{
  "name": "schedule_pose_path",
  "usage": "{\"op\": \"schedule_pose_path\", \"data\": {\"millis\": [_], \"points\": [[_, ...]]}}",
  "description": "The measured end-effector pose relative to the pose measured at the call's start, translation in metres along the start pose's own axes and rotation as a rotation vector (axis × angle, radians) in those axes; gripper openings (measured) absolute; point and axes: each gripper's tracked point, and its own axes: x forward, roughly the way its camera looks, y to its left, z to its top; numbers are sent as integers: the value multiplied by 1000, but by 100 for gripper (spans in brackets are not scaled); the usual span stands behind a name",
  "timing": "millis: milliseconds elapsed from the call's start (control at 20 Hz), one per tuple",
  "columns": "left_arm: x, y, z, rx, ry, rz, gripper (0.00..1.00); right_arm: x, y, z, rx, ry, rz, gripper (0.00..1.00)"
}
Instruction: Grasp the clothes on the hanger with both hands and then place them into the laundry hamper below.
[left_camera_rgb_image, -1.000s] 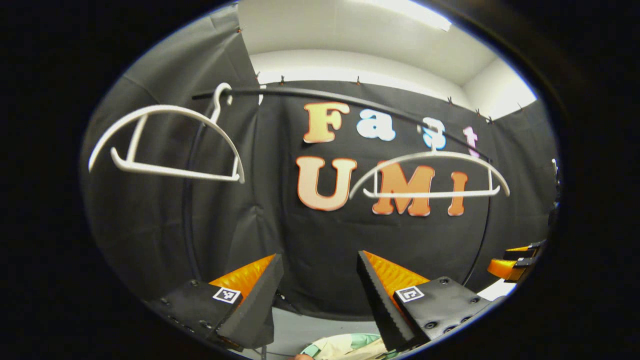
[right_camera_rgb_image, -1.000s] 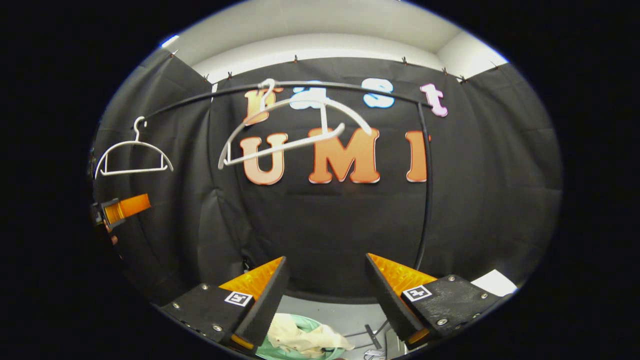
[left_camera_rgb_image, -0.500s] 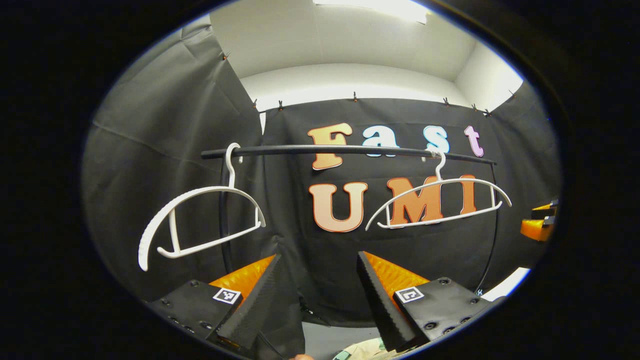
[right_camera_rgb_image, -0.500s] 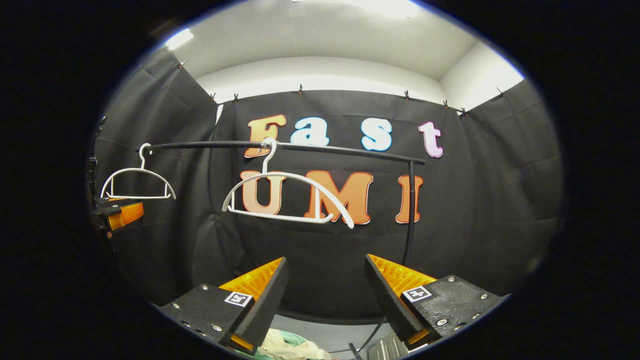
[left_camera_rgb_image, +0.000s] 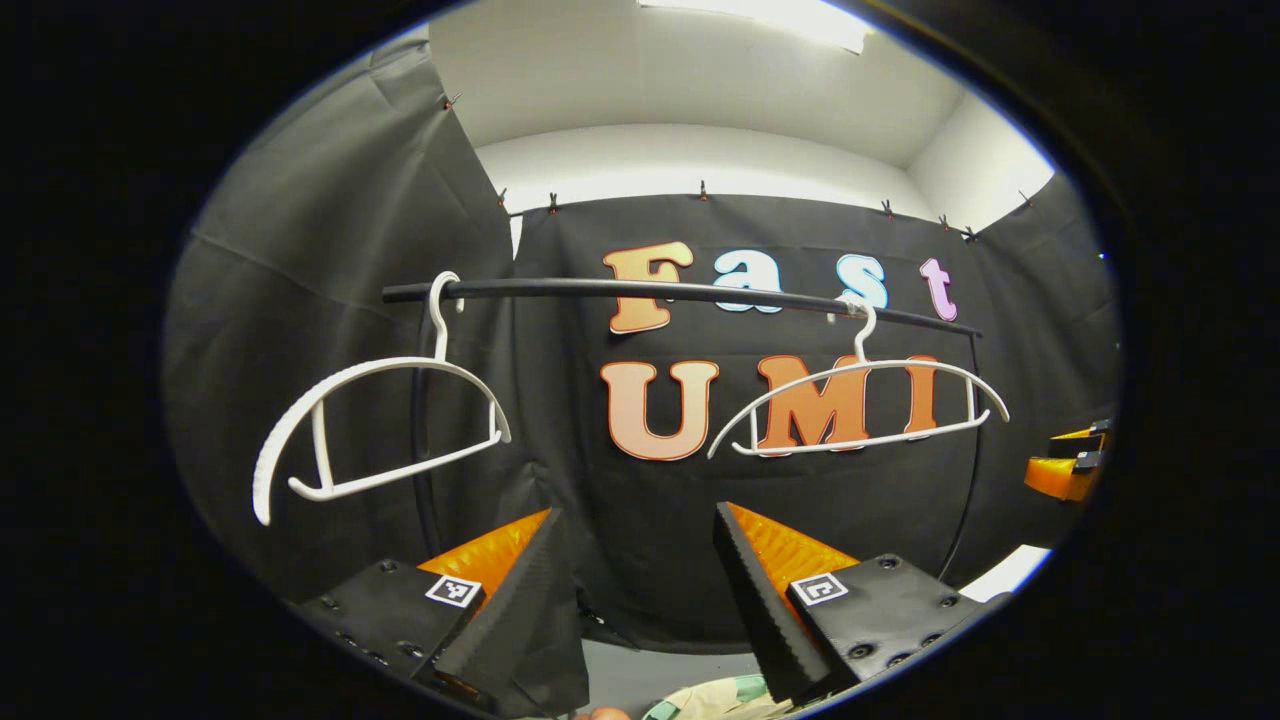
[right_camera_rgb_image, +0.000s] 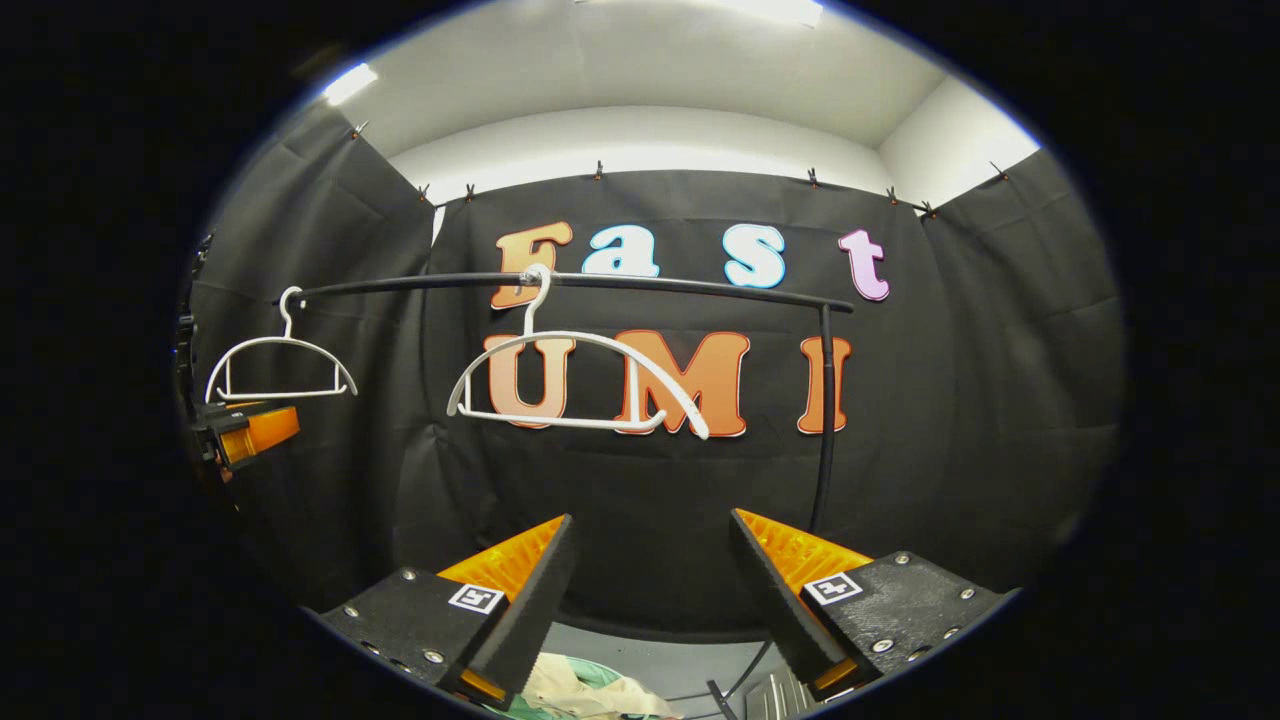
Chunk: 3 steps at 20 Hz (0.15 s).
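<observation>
Looking through the left gripper view, I see a bare white hanger (left_camera_rgb_image: 375, 425) hooked near the left end of the black rail (left_camera_rgb_image: 660, 292), hanging tilted with its left shoulder dropped. Farther right a second white hanger (left_camera_rgb_image: 860, 405) hangs from the same rail, also bare and nearly level. My left gripper (left_camera_rgb_image: 640, 590) points at the black cloth wall below the rail, its fingers spread wide with nothing between them. At the bottom edge, between the fingers, a bit of cream clothes (left_camera_rgb_image: 715, 697) peeks up with a pale green rim of the laundry hamper (left_camera_rgb_image: 750, 686) beside it. At the far right edge the other gripper shows small.

In the right gripper view, the left gripper (right_camera_rgb_image: 245, 432) sits at the far left edge, just under the small hanger (right_camera_rgb_image: 280, 365). The nearer hanger (right_camera_rgb_image: 575, 385) hangs right of it on the rail (right_camera_rgb_image: 580, 283), which bends down into an upright post at its right end. My right gripper (right_camera_rgb_image: 650, 600) also stands apart and empty. Below it the cream clothes (right_camera_rgb_image: 580, 690) lie in the green hamper (right_camera_rgb_image: 525, 706).
</observation>
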Motion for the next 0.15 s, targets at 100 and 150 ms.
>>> {"op": "schedule_pose_path", "data": {"millis": [100, 150], "points": [[0, -3, 1, 2, -1, -3, 96, 4, 3, -3, 3, 0, 5, 100], [1, -3, 0, 2, 1, -5, 94, 6, 6, -3, 6, 0, 12, 100]]}}
